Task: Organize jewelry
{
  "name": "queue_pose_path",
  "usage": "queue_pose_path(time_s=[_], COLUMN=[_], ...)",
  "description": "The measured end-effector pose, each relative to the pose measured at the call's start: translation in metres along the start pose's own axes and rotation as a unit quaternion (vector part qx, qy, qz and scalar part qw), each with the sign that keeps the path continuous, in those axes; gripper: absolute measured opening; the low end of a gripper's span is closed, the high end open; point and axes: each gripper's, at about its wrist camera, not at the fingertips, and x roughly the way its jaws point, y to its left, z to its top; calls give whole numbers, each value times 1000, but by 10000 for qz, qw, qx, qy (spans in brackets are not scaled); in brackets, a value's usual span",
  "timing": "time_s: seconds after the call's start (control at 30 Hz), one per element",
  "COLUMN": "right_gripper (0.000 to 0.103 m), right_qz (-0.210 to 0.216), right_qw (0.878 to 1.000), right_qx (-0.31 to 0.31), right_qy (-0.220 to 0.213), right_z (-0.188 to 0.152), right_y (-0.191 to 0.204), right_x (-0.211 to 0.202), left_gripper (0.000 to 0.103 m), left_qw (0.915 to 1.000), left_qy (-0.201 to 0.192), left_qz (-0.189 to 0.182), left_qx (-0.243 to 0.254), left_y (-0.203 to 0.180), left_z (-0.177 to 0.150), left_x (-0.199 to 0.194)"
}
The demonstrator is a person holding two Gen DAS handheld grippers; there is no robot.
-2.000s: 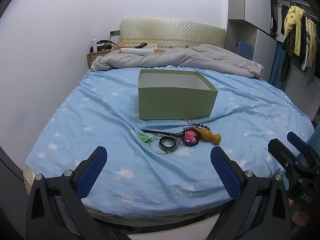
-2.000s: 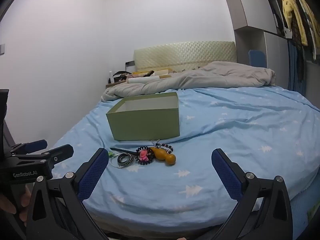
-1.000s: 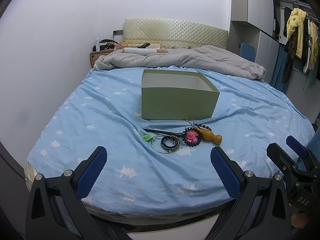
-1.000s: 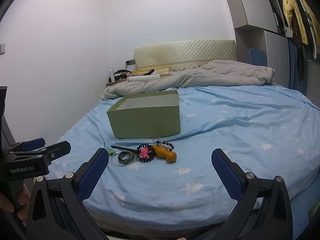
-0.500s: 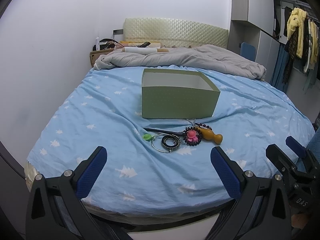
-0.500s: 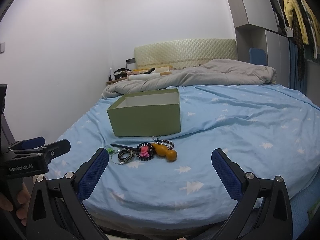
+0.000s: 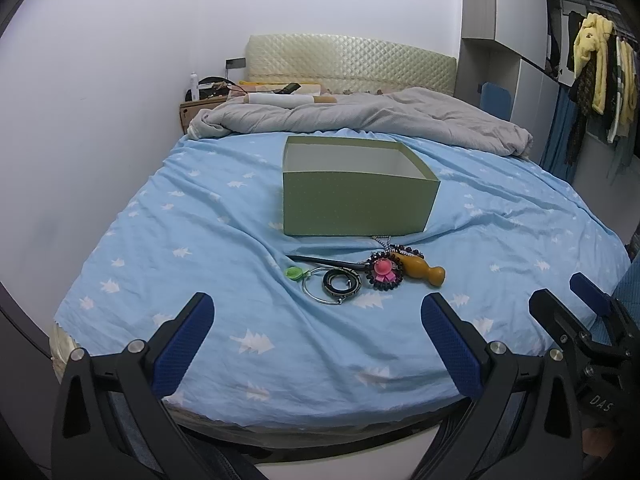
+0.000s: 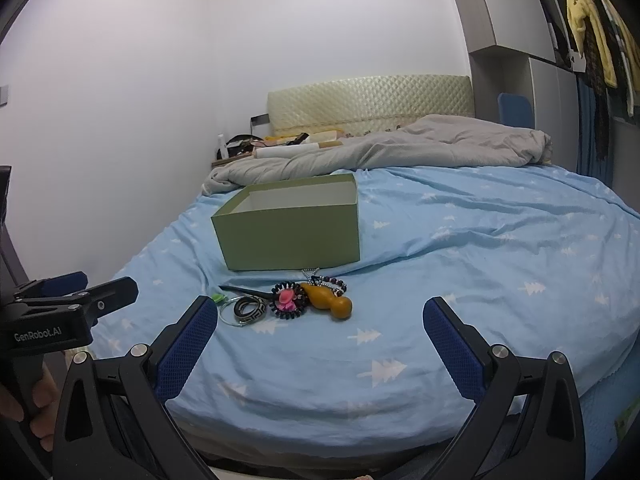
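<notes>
Jewelry (image 7: 362, 276) lies unmoved before the green box (image 7: 356, 202); your left gripper (image 7: 316, 336) and right gripper (image 8: 320, 336) stay spread, empty.

On the bed (image 7: 200, 240) before you, the box (image 7: 356, 204) sits centre, blanket (image 7: 380, 120) beyond it. Jewelry (image 7: 360, 276) lies just near of the box, a chain perhaps touching its wall.
</notes>
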Motion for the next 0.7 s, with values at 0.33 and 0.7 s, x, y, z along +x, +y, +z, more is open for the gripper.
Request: queue_pose_path(time_s=[0.33, 0.7], right_gripper=[103, 103], right_qz=[-5, 73], right_qw=[10000, 9999], right_qx=[3, 76], right_qy=[20, 116], right_z=[0, 0], right_y=[-1, -4], right_x=[1, 6], left_gripper=[103, 103], left_qw=[10000, 10000], left_qy=[33, 85], left_qz=[-15, -10], left_qx=[-29, -13], left_y=[2, 3], left_z=[0, 1], left_x=[3, 5])
